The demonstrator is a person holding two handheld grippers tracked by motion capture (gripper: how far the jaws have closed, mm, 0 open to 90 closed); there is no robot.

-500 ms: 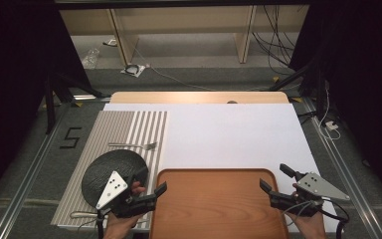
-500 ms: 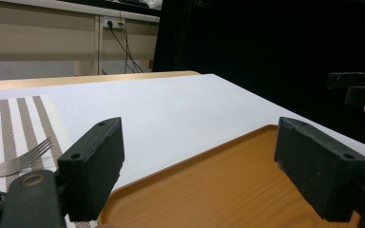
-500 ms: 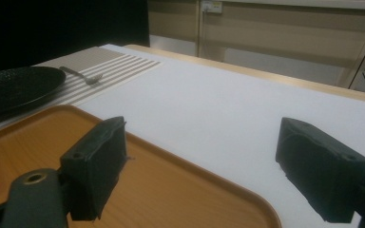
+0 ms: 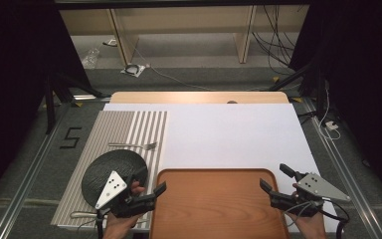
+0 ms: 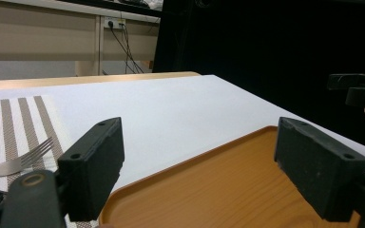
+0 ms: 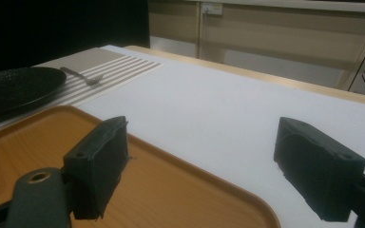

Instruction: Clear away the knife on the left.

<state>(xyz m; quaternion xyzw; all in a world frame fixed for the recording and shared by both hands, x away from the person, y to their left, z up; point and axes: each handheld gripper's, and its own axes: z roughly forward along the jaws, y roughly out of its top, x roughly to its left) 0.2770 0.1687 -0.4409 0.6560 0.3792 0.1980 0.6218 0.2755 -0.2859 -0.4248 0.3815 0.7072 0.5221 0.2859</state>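
My left gripper [image 4: 151, 180] hovers open at the near left, its jaws wide over the left rim of a wooden tray [image 4: 214, 209] with nothing between them. My right gripper [image 4: 274, 177] stands open over the tray's right rim, also empty. A black plate [image 4: 107, 167] lies on a striped placemat [image 4: 129, 127], just beyond the left hand. A fork [image 4: 132, 146] rests on the mat behind the plate. In the left gripper view my gripper [image 5: 204, 166] frames the tray [image 5: 218, 194] and the fork [image 5: 21, 160]. The right gripper view shows its gripper [image 6: 206, 166], the plate [image 6: 14, 90] and the fork [image 6: 83, 75].
A white sheet [image 4: 229, 132] covers most of the tabletop beyond the tray. Another utensil [image 4: 82, 215] lies at the placemat's near edge. Shelving and cables stand behind the table's far edge. Dark curtains close in on both sides.
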